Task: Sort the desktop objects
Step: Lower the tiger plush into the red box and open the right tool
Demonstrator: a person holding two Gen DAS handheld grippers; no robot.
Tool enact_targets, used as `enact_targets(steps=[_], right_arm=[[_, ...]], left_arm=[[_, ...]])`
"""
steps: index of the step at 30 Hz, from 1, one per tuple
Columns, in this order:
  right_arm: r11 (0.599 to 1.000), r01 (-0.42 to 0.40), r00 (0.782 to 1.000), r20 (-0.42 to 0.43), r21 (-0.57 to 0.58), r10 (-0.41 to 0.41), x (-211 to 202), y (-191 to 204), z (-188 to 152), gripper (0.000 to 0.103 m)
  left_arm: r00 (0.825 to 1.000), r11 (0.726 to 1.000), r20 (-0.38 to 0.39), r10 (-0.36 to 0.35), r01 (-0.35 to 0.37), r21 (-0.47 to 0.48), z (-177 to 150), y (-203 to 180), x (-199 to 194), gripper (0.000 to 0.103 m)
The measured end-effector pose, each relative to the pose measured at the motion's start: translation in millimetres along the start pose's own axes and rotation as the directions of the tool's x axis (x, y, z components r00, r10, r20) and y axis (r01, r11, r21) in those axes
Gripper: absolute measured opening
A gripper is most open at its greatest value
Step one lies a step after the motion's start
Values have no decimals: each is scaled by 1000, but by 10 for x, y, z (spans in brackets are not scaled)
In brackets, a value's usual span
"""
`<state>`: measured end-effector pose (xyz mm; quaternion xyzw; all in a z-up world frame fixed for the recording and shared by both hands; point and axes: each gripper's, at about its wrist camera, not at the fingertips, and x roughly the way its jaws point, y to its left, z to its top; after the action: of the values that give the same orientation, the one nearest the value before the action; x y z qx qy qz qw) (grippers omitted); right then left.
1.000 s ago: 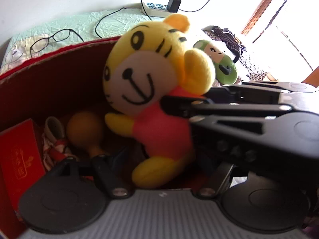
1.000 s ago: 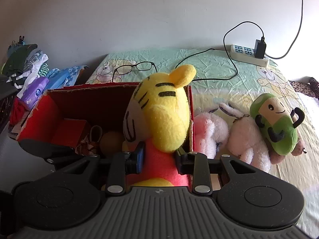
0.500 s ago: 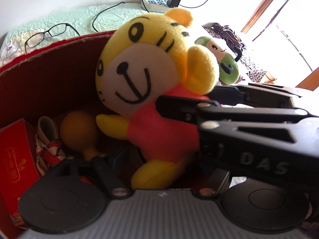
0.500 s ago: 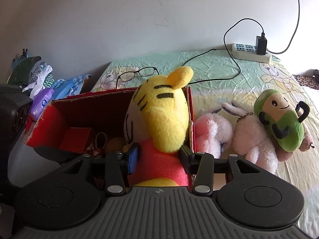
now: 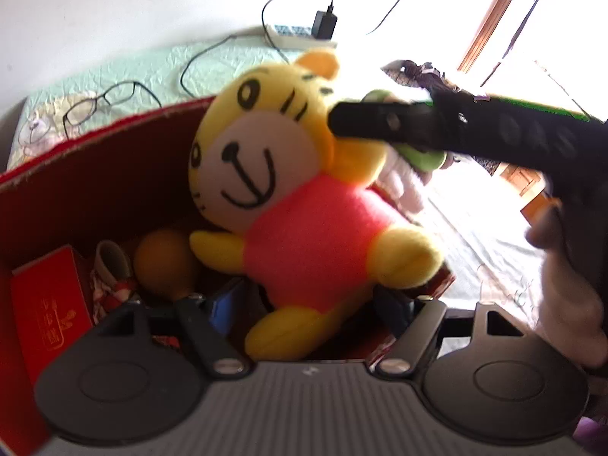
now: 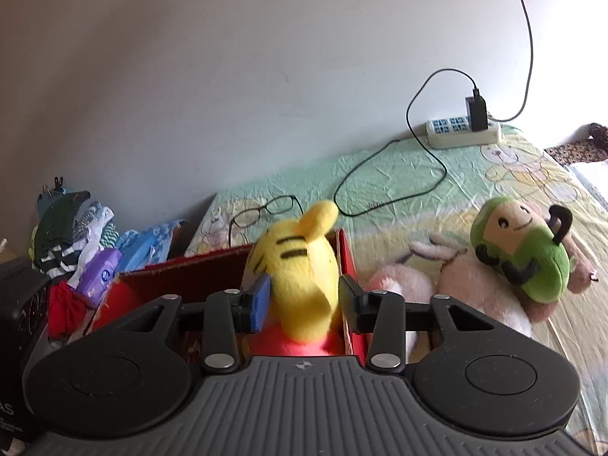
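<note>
Yellow tiger plush (image 6: 300,285) between spread right jaws

Yellow tiger plush (image 5: 288,190) with black stripes and pink shirt; red box (image 5: 95,174); green avocado plush (image 6: 520,254); mint bedsheet (image 6: 399,174).

Tiger plush (image 6: 300,281) lower body hidden behind right gripper, pink plush (image 6: 395,285) partly hidden, window overexposed

Plush toys: four; one yellow tiger (image 6: 300,266) at centre, two pink plushes (image 6: 395,285) right of it, one green plush (image 6: 524,258) at right
Red boxes: one (image 5: 114,174)
Glasses: one pair (image 6: 262,212)
Power strips: one (image 6: 461,133), upper right
Grippers: two
</note>
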<state>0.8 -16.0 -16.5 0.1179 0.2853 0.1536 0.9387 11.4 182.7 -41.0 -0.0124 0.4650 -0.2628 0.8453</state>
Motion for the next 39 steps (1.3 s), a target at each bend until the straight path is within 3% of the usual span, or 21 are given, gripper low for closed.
enact_targets(steps=[5,8,13,18,29,39], right_arm=[[996,-55,998,2,-67,55,141,115,106,21],[993,-57,998,-46,-106,52,256,180,87,20],[981,-7,995,-99,-193,-12,387,262,2,21],[978,47,990,-123,-205,-73,471,231,-26,21],[988,30,995,-89,-153,-44,364,122,-60,23],[999,-33,999,-32,-39,31,51,-73,-231,27]], left_arm=[[1000,1000,1,-14,14,-16,53,56,40,76],[1000,1000,-9,-11,11,3,58,28,98,78],[999,999,-39,-37,37,-9,25,67,204,79],[998,999,-45,-36,36,-3,66,85,237,80],[999,1000,-33,-26,26,8,4,30,227,85],[999,999,9,46,-46,6,-67,-86,33,86]])
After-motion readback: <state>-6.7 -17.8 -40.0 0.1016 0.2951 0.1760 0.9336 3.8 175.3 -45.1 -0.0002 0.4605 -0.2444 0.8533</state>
